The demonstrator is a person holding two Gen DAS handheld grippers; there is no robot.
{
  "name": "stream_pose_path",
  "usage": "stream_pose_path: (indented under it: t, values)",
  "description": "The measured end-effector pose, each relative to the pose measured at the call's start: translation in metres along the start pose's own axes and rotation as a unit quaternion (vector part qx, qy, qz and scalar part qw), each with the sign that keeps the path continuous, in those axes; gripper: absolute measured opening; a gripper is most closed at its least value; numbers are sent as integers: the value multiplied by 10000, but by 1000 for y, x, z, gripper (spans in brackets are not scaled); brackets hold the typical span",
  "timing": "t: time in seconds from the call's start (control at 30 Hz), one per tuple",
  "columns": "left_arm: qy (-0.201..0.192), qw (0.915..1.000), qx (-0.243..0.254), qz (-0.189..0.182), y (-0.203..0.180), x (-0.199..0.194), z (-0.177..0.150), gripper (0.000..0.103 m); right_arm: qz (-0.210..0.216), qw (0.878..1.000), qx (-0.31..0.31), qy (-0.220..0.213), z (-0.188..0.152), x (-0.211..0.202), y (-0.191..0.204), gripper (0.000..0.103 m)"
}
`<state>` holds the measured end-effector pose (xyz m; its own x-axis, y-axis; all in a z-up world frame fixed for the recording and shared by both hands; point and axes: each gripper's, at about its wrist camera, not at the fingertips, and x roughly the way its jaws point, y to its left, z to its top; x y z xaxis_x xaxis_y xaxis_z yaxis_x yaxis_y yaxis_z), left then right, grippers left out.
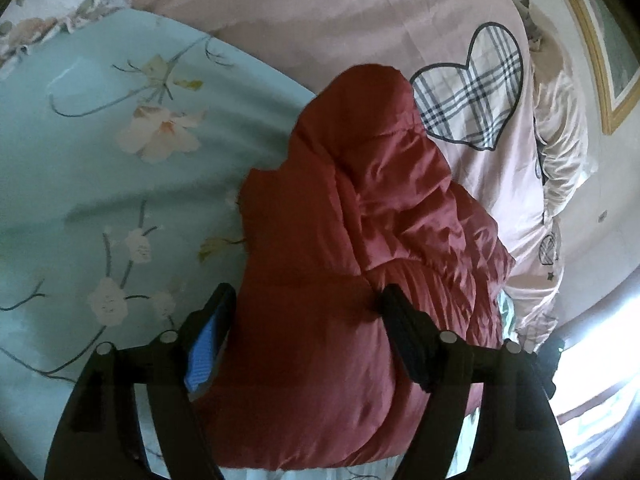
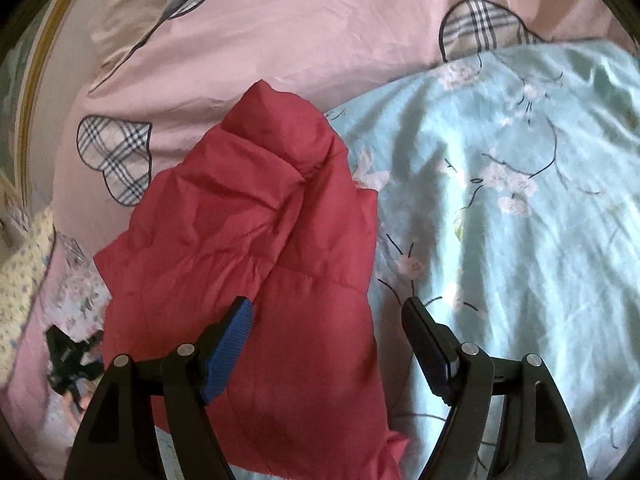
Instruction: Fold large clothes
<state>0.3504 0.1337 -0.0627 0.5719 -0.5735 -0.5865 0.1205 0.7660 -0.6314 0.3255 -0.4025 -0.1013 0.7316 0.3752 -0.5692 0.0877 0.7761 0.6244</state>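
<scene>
A red quilted puffer jacket lies bunched on a bed, and it also shows in the right wrist view. My left gripper is open and hovers over the jacket's near end, its jaws standing wide on either side of the padded fabric. My right gripper is open above the jacket's right edge; its left blue-padded finger is over the red fabric and its right finger is over the sheet. Neither holds anything.
The jacket rests on a light blue floral sheet, also in the right wrist view. A pink duvet with plaid hearts lies behind, also in the right wrist view. A small black object lies at left.
</scene>
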Motion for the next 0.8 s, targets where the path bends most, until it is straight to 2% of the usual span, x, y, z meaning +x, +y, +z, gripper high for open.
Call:
stream_pose_path:
  t: [0.03, 0.1, 0.4, 0.6, 0.73, 0.77, 0.8]
  values:
    - [16, 10000, -1, -18, 0, 2, 1, 75, 75, 10000, 55, 19, 1, 3, -2, 80]
    - [44, 10000, -16, -60, 0, 7, 2, 83, 170, 9997, 150, 73, 3, 8, -5, 83]
    - [276, 9991, -177, -276, 1, 30, 6, 86, 525, 9970, 491, 286, 5, 35, -15, 90]
    - [383, 9989, -129, -239, -6, 49, 7, 96, 759, 9944, 577, 453, 6, 52, -12, 93]
    - [393, 9989, -86, -240, -10, 54, 6, 96, 968, 9914, 592, 656, 3, 62, -6, 91]
    - [388, 9990, -26, -236, -11, 53, 6, 93, 987, 9911, 582, 682, 3, 63, -5, 90]
    - [387, 9989, 39, -262, -13, 53, 5, 84, 986, 9912, 549, 692, 2, 63, -3, 86]
